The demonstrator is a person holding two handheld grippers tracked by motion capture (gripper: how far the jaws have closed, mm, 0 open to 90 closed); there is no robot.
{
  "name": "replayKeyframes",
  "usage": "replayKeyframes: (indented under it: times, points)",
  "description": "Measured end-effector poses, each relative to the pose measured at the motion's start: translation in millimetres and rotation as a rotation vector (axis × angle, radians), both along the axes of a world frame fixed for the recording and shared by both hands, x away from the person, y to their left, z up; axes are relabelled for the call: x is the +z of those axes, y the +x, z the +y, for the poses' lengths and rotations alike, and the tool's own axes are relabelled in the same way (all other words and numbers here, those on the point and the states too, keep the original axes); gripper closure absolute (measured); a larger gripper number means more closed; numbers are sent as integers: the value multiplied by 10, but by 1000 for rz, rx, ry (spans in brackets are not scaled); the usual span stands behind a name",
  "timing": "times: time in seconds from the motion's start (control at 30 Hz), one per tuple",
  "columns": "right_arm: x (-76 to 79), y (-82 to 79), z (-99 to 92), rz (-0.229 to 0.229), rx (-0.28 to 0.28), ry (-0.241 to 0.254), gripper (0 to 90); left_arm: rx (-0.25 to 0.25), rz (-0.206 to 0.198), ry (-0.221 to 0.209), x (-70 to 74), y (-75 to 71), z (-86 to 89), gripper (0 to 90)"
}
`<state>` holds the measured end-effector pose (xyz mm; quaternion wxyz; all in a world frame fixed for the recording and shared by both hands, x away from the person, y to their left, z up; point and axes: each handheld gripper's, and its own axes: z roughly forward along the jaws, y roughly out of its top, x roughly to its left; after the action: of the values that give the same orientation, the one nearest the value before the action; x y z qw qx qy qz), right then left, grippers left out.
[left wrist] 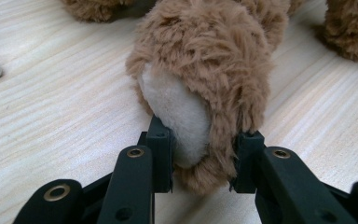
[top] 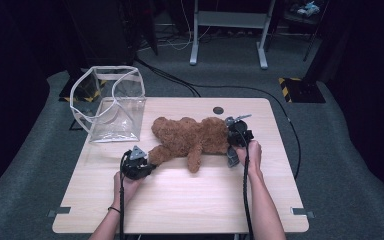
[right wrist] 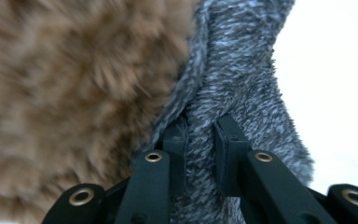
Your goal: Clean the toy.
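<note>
A brown plush teddy bear (top: 190,136) lies flat across the middle of the wooden table (top: 180,200). My left gripper (top: 147,159) is shut on one of its paws (left wrist: 200,93), the fingers (left wrist: 161,149) pressing a cream sole and brown fur between them. My right gripper (top: 235,142) is at the bear's right end, shut on a fold of grey knitted fabric (right wrist: 233,84) that lies against the brown fur (right wrist: 74,84). A strip of that grey fabric (top: 230,157) hangs below the right gripper beside the hand.
A clear plastic bag with white trim (top: 111,102) stands open at the table's back left corner. A dark round hole (top: 218,110) sits near the back edge. Black cables run over the carpet behind, past a white frame (top: 230,30).
</note>
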<state>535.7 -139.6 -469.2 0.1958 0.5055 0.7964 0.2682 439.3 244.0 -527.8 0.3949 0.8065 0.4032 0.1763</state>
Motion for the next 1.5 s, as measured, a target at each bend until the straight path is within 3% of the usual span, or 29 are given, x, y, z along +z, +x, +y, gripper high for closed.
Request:
replayKeyframes:
  times: [0.2,0.27,0.33,0.47,0.57,0.67,0.77,0.93,1.13,1.2,1.3,1.5]
  points:
    - [7,-175,-131,81,40,19,776,2,1,-2,-1,-1,-1,669]
    - [50,-228,-188,49,10,28,776,1,0,-1,0,-1,-1,669]
    - [130,-256,-271,5,-18,76,776,1,0,1,0,-1,0,668]
    - [331,-222,-331,-88,-57,111,775,1,1,-3,-1,-1,-2,668]
    - [436,-131,-301,-124,-62,135,773,1,1,-3,-2,-1,-3,667]
    - [427,-18,-224,-119,-56,153,773,1,1,-2,-1,-1,-2,667]
    - [298,78,-111,-58,-38,163,775,1,2,-3,-1,-1,0,667]
    - [100,68,-73,1,-35,167,781,3,1,-4,-1,-2,0,667]
    - [-68,-31,-72,90,5,67,781,2,1,-3,-1,-1,0,667]
    - [-94,-78,-83,97,26,33,781,2,1,-3,-1,-1,0,667]
    - [-49,-136,-129,85,23,36,779,2,1,-3,-1,-1,-1,667]
    - [287,-241,-245,-70,-22,91,778,2,1,-3,-1,-1,-2,667]
